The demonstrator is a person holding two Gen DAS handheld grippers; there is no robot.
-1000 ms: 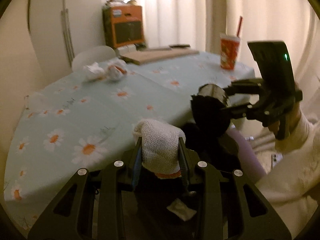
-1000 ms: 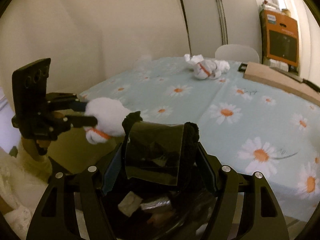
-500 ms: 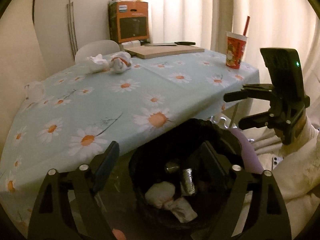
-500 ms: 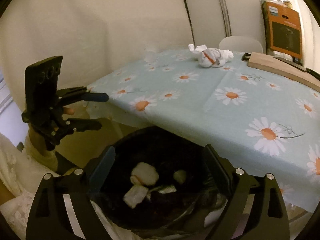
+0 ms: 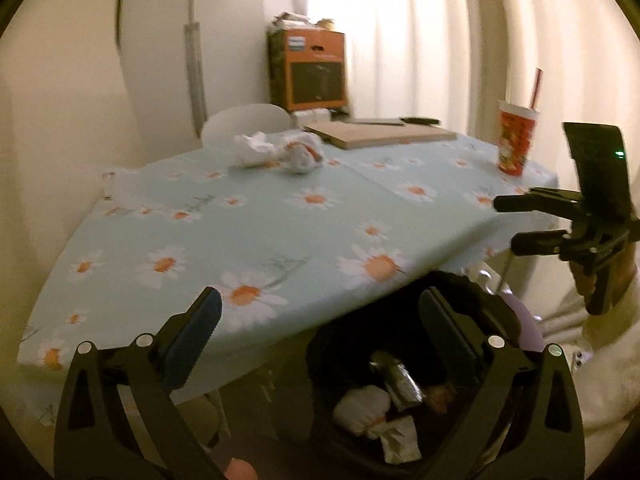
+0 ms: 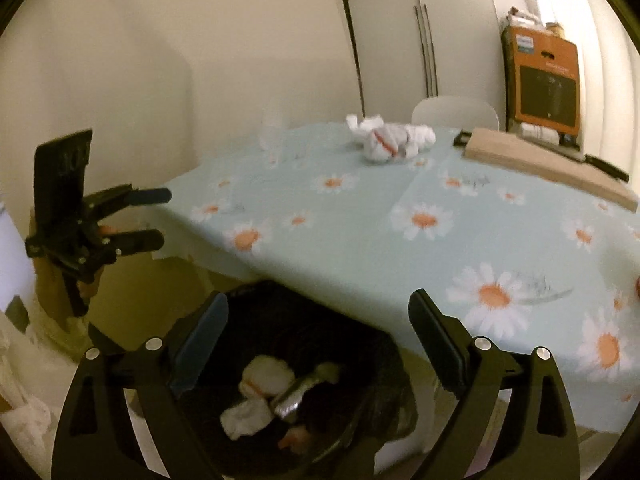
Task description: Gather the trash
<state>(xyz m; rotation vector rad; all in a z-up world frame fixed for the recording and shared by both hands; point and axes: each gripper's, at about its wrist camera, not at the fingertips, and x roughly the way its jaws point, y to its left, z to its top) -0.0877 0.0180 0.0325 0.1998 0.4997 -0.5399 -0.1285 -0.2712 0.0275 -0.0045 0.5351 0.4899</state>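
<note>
Both grippers hung over the black trash bin [image 5: 472,304] that stood at the near edge of the bench [image 5: 280,220], its daisy-print cloth pale blue. The left gripper [image 5: 320,320] had just been opening its jaws, which stood wide apart with nothing between them; the right gripper [image 6: 318,316] had likewise been spreading its jaws, and they too were empty. Down in the bin lay the dropped trash — a white knitted wad [image 5: 362,410], a scrap of crumpled paper [image 5: 398,440] and a silvery wrapper [image 5: 396,376]. More crumpled white trash [image 5: 280,152] remained on the far side of the bench, near a wooden board [image 5: 380,134], and a red paper cup [image 5: 516,138] with a straw stood upright at the far right corner.
</note>
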